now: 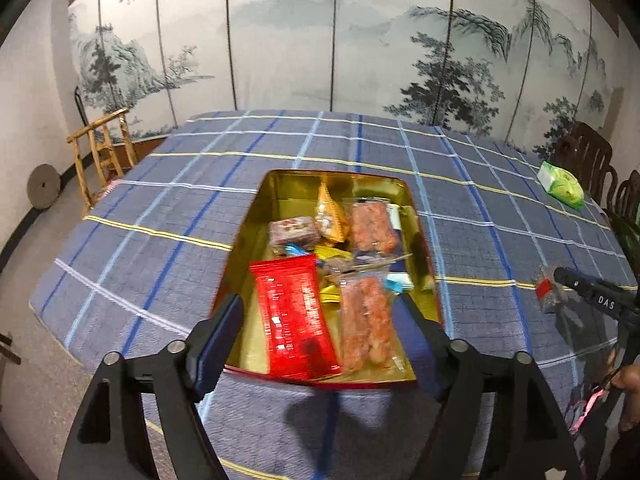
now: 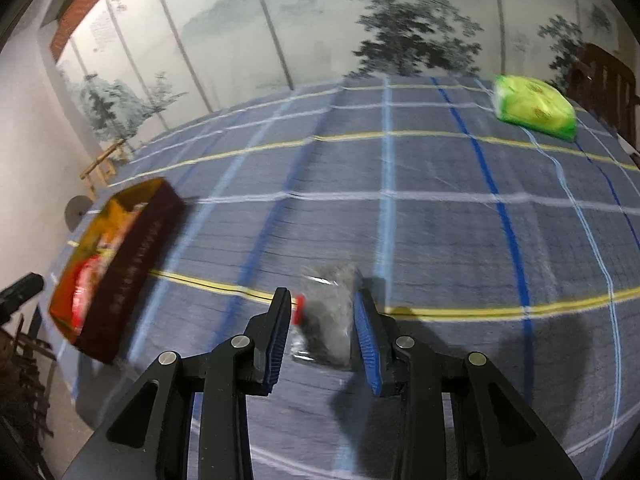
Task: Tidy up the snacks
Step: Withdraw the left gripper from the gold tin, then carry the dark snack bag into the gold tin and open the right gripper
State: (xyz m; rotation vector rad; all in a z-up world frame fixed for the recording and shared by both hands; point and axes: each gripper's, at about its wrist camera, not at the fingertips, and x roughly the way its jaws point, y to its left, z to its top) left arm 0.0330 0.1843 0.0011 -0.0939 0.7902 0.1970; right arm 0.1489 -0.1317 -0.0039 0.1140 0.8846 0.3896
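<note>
The left hand-held gripper [image 1: 320,312] hangs over the near end of the gold tin [image 1: 256,208], jaws spread and empty, having room to clear the red packet [image 1: 294,316] lying inside. The right hand-held gripper [image 2: 322,320] clamps a clear-wrapped snack [image 2: 326,312] above the counter [image 2: 440,232], right of the tin. A green pack [image 2: 534,108] lies farthest away.

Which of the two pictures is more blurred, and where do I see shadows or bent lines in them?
Right wrist view: more blurred; the tin and the clear packet in the right tool are smeared, with a dark shadow on the cloth beside the tool. Left wrist view: sharper; snacks readable, a soft shadow below the tin. Both views: fisheye bends the tablecloth stripes.
</note>
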